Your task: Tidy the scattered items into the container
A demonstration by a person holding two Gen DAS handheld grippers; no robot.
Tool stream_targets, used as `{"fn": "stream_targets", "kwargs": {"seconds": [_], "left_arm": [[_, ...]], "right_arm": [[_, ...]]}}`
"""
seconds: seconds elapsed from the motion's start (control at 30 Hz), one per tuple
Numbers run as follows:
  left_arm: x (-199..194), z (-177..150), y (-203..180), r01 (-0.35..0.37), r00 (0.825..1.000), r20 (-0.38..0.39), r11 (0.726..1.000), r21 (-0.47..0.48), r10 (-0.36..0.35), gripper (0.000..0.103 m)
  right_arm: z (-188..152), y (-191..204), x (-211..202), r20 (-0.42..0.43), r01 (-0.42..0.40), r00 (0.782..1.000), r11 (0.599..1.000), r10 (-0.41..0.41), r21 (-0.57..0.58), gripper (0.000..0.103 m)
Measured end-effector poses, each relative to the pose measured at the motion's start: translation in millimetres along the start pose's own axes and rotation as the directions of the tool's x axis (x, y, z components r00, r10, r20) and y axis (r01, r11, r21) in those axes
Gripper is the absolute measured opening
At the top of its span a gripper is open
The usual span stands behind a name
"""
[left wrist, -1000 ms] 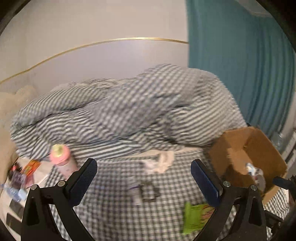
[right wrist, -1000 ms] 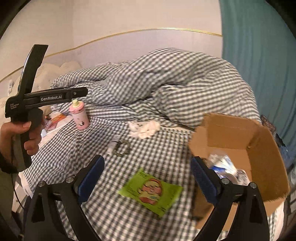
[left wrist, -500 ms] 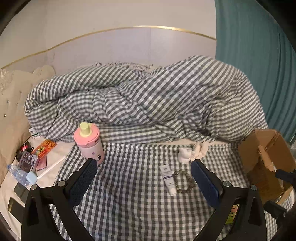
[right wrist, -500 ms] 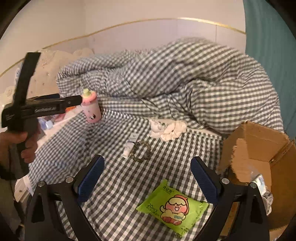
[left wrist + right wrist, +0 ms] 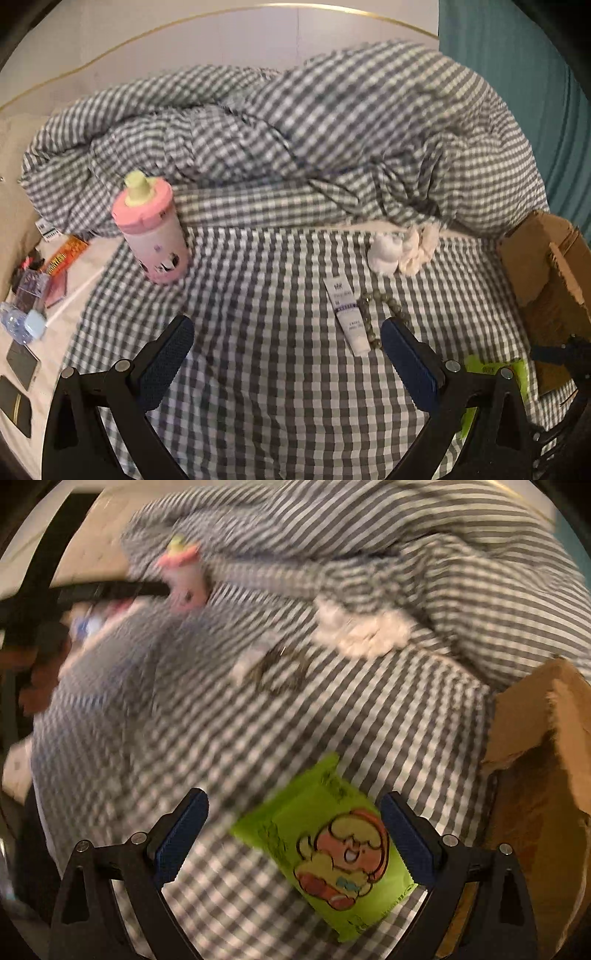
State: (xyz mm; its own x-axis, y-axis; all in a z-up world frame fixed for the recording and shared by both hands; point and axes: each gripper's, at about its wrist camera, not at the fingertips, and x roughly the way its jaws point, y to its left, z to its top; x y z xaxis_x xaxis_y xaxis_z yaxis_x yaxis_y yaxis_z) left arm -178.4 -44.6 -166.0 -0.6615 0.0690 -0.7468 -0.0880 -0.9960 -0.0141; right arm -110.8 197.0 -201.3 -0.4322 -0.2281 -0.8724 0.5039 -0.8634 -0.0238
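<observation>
A pink bottle [image 5: 149, 230] with a yellow-green spout stands on the checked bed cover, ahead and left of my open left gripper [image 5: 286, 345]. A white tube [image 5: 347, 317] and a bead bracelet [image 5: 384, 314] lie just ahead of its right finger, with a white scrunchie [image 5: 406, 247] beyond. My right gripper [image 5: 293, 823] is open and low over a green wipes packet [image 5: 328, 853], which lies between its fingers. The cardboard box [image 5: 543, 775] stands at the right, also in the left wrist view [image 5: 550, 280].
A bunched checked duvet [image 5: 295, 147] fills the back of the bed. Small clutter, a water bottle [image 5: 22, 323] and dark phones [image 5: 20, 362] lie on the white strip at the left edge. A teal curtain [image 5: 517, 55] hangs at the right.
My left gripper has moved closer to the bed; the bottle and tube loom larger. My right gripper has dropped towards the green packet, which now sits between its fingers. The right view is blurred.
</observation>
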Motion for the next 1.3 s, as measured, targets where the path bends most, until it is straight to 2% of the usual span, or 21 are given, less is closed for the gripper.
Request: {"fn": "stream_targets", "kwargs": {"seconds": [0.17,0.27,0.33,0.4,0.43,0.53,0.57,0.63,0.7,0.73,0.83,0.93,1.0,1.1,1.23,1.3], "left_arm": [[14.0,-8.2,-6.4,0.025,0.999,-0.025,1.0,-0.003,-0.025,0.103],[20.2,-11.3,-10.1,0.034,0.999,-0.037,0.999,0.006,-0.034,0.103],[23.0,-12.7,-11.8,0.041,0.998,-0.044,0.999,0.015,-0.04,0.103],[24.3,-13.6,-12.3,0.044,0.998,-0.047,0.999,0.018,-0.043,0.103],[24.8,-13.9,-12.3,0.045,0.998,-0.048,0.999,0.017,-0.044,0.103],[26.3,-14.3,-10.8,0.048,0.998,-0.051,0.999,0.007,-0.048,0.103],[27.1,-14.4,-10.0,0.048,0.997,-0.053,0.999,0.005,-0.048,0.103],[29.5,-14.5,-7.5,0.047,0.997,-0.054,0.999,0.002,-0.046,0.103],[34.2,-14.4,-4.8,0.046,0.997,-0.063,0.999,-0.002,-0.046,0.103],[36.8,-14.4,-3.9,0.046,0.997,-0.068,0.999,-0.003,-0.046,0.103],[44.5,-14.5,-2.7,0.049,0.996,-0.076,0.999,-0.005,-0.049,0.103],[58.9,-14.7,-5.1,0.047,0.994,-0.094,0.999,-0.001,-0.047,0.103],[70.5,-14.9,-7.7,0.045,0.993,-0.109,0.999,-0.002,-0.045,0.103],[86.0,-17.1,-15.4,0.054,0.99,-0.13,0.999,0.002,-0.053,0.103],[99.0,-25.6,-33.4,0.071,0.985,-0.16,0.996,0.049,-0.062,0.103],[102.7,-28.9,-41.3,0.065,0.985,-0.167,0.995,0.076,-0.052,0.103]], "right_arm": [[-7.3,11.1,13.1,-0.15,-0.002,0.988,0.974,-0.033,-0.227,0.095],[-2.8,16.4,16.7,-0.251,-0.033,0.966,0.937,-0.059,-0.347,0.095],[1.2,17.7,21.8,-0.321,-0.063,0.943,0.904,-0.084,-0.423,0.095],[4.6,12.2,34.9,-0.426,-0.123,0.9,0.884,-0.093,-0.451,0.095],[5.4,8.5,45.6,-0.494,-0.17,0.865,0.875,-0.088,-0.453,0.095],[1.0,5.2,69.1,-0.597,-0.246,0.795,0.841,-0.109,-0.482,0.095],[-0.1,4.3,77.1,-0.61,-0.252,0.781,0.828,-0.131,-0.501,0.095],[1.7,1.1,89.6,-0.609,-0.249,0.778,0.813,-0.157,-0.527,0.095],[1.5,-3.6,103.2,-0.628,-0.255,0.764,0.824,-0.149,-0.506,0.095],[-2.9,-5.8,113.0,-0.646,-0.254,0.748,0.832,-0.154,-0.493,0.094],[-9.1,-5.5,119.7,-0.635,-0.224,0.752,0.838,-0.175,-0.497,0.095],[-7.8,-8.9,109.8,-0.63,-0.198,0.761,0.867,-0.158,-0.457,0.079],[-9.5,-9.4,104.9,-0.615,-0.171,0.77,0.874,-0.17,-0.455,0.078],[-14.4,-11.4,95.8,-0.58,-0.127,0.794,0.883,-0.182,-0.451,0.077],[-20.9,-19.4,80.9,-0.559,-0.119,0.816,0.905,-0.145,-0.408,0.076],[-26.5,-20.5,74.5,-0.559,-0.124,0.819,0.912,-0.128,-0.392,0.076]]}}
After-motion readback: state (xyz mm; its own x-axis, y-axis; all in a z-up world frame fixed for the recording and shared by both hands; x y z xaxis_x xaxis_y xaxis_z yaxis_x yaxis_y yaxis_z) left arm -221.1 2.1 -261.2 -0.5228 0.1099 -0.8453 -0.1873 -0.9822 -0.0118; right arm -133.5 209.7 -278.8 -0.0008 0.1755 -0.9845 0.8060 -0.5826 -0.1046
